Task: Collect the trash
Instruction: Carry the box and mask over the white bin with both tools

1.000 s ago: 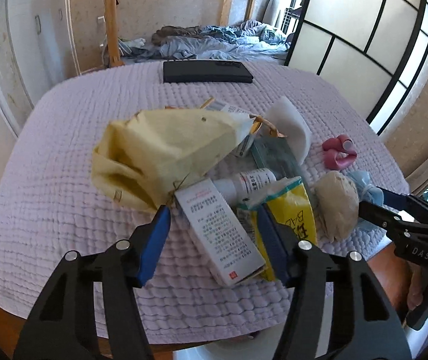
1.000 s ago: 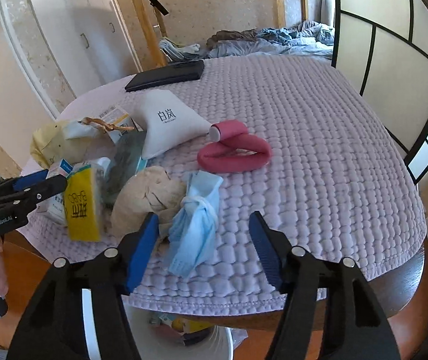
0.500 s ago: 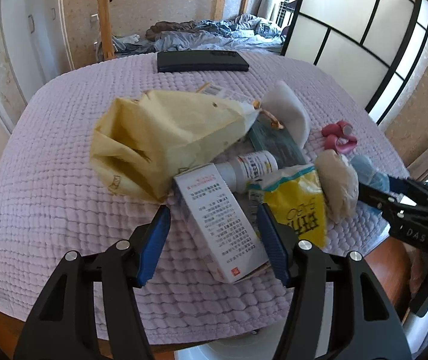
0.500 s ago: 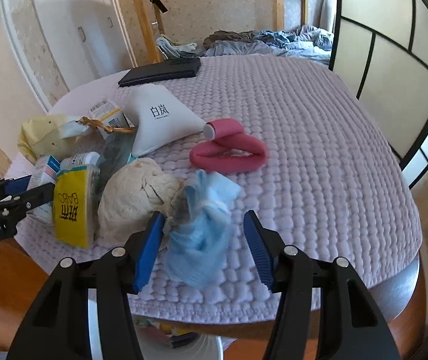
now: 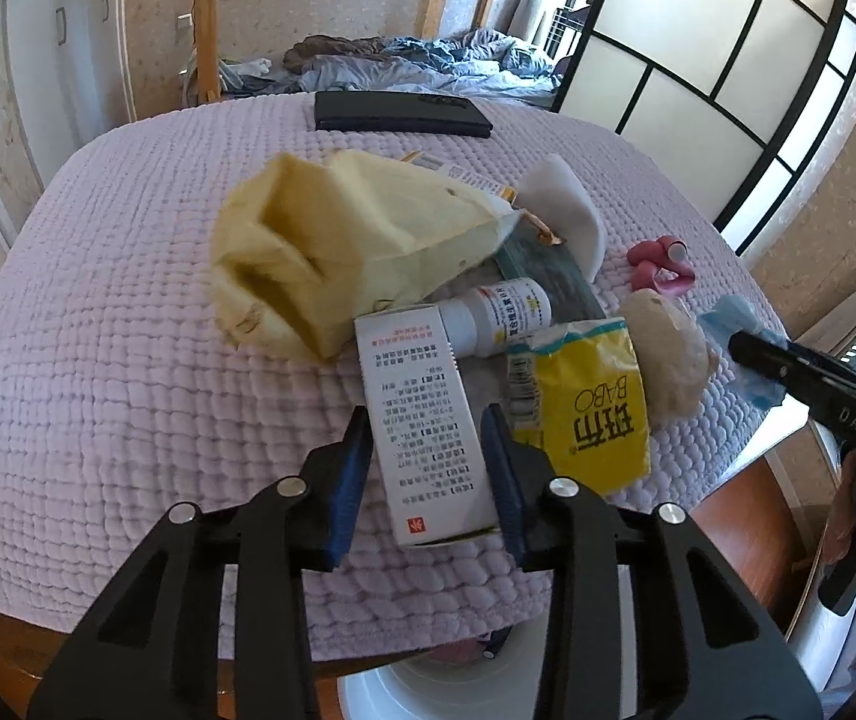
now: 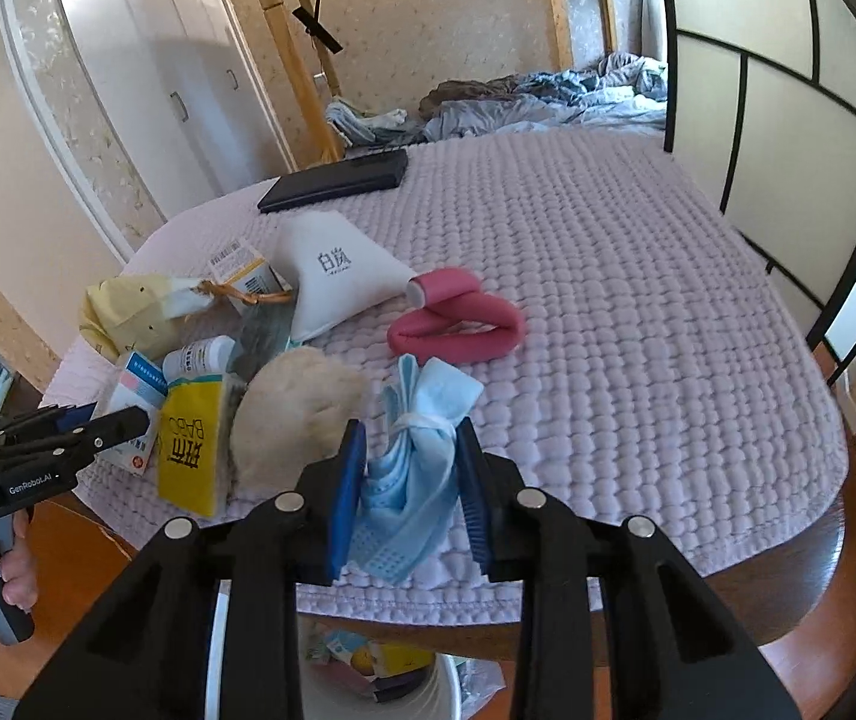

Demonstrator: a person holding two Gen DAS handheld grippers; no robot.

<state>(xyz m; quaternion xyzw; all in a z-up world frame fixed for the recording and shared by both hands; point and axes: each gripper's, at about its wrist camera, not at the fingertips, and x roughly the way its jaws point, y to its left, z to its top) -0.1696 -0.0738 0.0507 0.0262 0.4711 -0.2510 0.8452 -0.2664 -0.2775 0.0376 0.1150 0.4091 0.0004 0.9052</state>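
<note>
Left gripper [image 5: 425, 468] pinches a white rectangular cardboard box [image 5: 422, 426]; right gripper [image 6: 409, 483] squeezes a crumpled blue pleated fabric mask [image 6: 413, 468] on the quilted lilac cloth [image 6: 638, 330]

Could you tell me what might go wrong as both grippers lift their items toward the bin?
The white medicine box in the left gripper touches the small bottle and the yellow packet, so lifting may drag them. The limp blue mask in the right gripper could slip out.

Box: I'm seeing the white medicine box [image 5: 422, 420] lying flat, lower centre of left view.
Mask: I'm seeing the crumpled blue mask [image 6: 416, 456] lying lower centre, right view.
</note>
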